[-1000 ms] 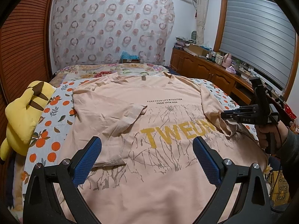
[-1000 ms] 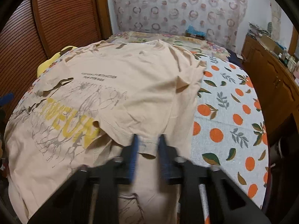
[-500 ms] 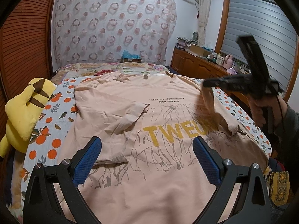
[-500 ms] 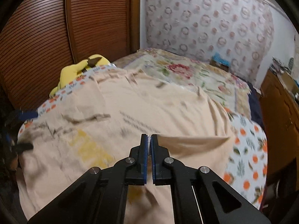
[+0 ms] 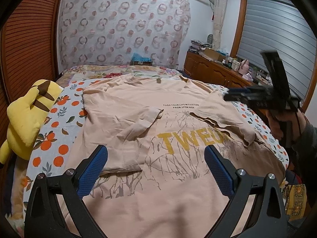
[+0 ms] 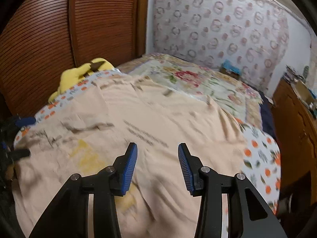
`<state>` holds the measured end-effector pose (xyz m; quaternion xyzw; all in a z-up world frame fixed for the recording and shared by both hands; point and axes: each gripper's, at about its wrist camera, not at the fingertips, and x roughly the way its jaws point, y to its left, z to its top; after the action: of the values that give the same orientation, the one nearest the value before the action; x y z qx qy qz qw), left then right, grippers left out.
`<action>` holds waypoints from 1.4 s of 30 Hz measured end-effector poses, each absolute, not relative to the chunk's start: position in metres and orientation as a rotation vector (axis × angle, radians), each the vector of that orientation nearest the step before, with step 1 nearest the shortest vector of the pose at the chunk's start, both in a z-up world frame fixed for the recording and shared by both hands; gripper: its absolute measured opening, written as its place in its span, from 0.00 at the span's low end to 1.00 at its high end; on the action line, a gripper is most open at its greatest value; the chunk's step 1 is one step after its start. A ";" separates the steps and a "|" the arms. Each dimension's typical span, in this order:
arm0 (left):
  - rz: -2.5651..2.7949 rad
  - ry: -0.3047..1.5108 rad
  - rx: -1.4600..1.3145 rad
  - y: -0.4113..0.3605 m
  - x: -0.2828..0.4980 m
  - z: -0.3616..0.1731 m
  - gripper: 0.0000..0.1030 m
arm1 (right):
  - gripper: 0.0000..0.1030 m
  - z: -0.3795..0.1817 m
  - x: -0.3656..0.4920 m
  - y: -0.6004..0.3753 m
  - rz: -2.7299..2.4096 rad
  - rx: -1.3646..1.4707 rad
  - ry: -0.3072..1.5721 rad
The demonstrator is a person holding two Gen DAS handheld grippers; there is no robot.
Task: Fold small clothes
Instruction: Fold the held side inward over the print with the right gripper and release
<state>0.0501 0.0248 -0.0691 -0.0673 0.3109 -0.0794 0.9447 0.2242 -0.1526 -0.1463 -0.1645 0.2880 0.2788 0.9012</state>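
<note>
A peach T-shirt (image 5: 168, 138) with yellow "TWEU" lettering lies flat on the bed, both short sleeves folded in over its chest. The right sleeve (image 5: 223, 117) rests across the print, free of any grip. My left gripper (image 5: 156, 168) hovers open over the shirt's lower hem with nothing between its blue pads. My right gripper (image 6: 157, 160) hangs above the shirt (image 6: 148, 138), its jaws opening and empty. From the left wrist view that right gripper (image 5: 227, 97) shows blurred at the shirt's right edge, held by a hand (image 5: 283, 125).
A yellow plush toy (image 5: 27, 117) lies at the bed's left edge by the slatted wooden doors (image 6: 49, 39). The orange-print bedsheet (image 5: 57, 144) shows around the shirt. A wooden dresser (image 5: 214, 73) with clutter runs along the right wall.
My right gripper lifted the right sleeve, carried it inward over the chest, then opened and let it go. The sleeve now lies folded on the shirt. My left gripper stayed still.
</note>
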 end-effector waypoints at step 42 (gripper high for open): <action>-0.158 0.634 -0.142 0.027 0.052 -0.066 0.96 | 0.20 -0.194 0.114 -0.198 0.561 -0.362 0.664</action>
<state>0.0522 0.0268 -0.0663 -0.0696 0.3112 -0.0773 0.9446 0.1136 -0.1978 -0.1939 -0.1745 0.3200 0.2700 0.8912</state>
